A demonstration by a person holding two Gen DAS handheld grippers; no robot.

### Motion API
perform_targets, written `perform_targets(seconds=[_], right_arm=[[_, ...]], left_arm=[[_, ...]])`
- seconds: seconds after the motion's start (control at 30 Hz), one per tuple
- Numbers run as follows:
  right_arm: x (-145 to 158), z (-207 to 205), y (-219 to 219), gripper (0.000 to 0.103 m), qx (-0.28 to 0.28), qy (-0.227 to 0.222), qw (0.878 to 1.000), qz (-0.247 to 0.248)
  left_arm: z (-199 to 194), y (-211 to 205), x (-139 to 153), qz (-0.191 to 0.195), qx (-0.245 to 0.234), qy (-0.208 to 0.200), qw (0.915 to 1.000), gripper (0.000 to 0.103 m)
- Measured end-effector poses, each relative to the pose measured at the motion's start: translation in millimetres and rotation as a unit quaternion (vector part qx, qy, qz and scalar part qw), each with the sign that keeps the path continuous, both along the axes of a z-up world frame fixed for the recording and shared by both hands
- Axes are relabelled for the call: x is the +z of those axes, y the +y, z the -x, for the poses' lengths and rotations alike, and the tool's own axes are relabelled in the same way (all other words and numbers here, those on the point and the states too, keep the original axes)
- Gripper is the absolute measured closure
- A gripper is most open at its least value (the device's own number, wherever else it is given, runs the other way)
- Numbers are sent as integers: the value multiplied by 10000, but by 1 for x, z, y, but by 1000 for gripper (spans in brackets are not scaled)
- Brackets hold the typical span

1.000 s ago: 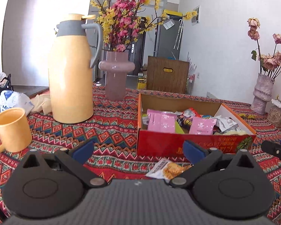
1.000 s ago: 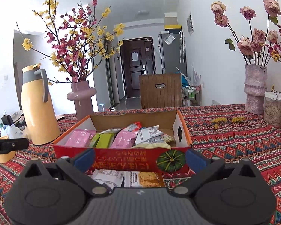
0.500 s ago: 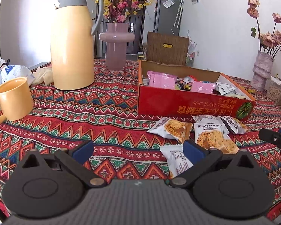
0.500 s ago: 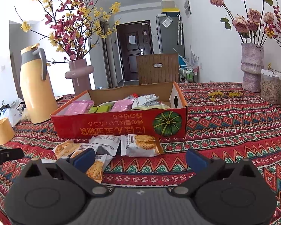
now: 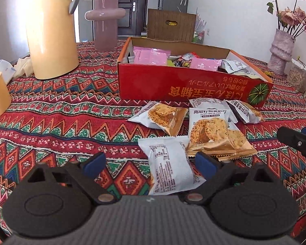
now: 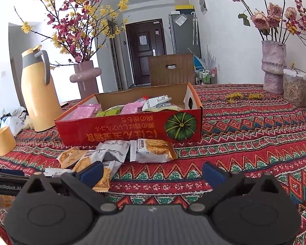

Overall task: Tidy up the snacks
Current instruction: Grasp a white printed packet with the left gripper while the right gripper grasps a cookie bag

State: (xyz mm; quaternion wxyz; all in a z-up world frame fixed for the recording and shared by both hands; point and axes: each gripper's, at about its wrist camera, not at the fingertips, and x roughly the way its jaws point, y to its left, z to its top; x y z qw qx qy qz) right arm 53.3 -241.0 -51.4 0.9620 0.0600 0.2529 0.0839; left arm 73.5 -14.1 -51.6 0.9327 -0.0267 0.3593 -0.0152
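The red box (image 6: 128, 128) carries yellow East Asian lettering in several lines on its front wall, printed upside down, beside a green pumpkin picture. The black hand-held gripper (image 6: 5, 185) at the right wrist view's left edge reads "GenRobot.AI". The snack packets' (image 5: 209, 130) printed characters are too small to read surely.

Left gripper (image 5: 151, 161): matte black ribbed body, two round black housings behind the fingers, silver pivot pins, blue pads (image 5: 94, 162) on the fingertips. Right gripper (image 6: 153, 170): identical build; white "GenRobot.AI" lettering visible on the left unit's side.
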Motion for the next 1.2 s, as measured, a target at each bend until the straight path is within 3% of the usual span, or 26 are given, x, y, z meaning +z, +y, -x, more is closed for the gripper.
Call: perform_targets(seconds=[0.13,0.23,0.3,0.63,1.2], right_arm=[[-3,-1,-2,0,-12,44,10000,-9],[-4,-1,-1,0,8,73,10000,-11],[-5,-1,0,0,22,90,10000,-8],[-5,-5,17,0,191,136,9997,71],[5,-33,93,6,675,107,9970,372]], left_arm=[[-7,-6,-5,59,-75,155,9998,37],[-6,-9,-5,53,-123,114,9998,60],[-5,-9,-5,79,-130,89,9998,63],[6,4,8,156,-107,-216,9996,63],[11,47,20,224,250,-551,9979,63]])
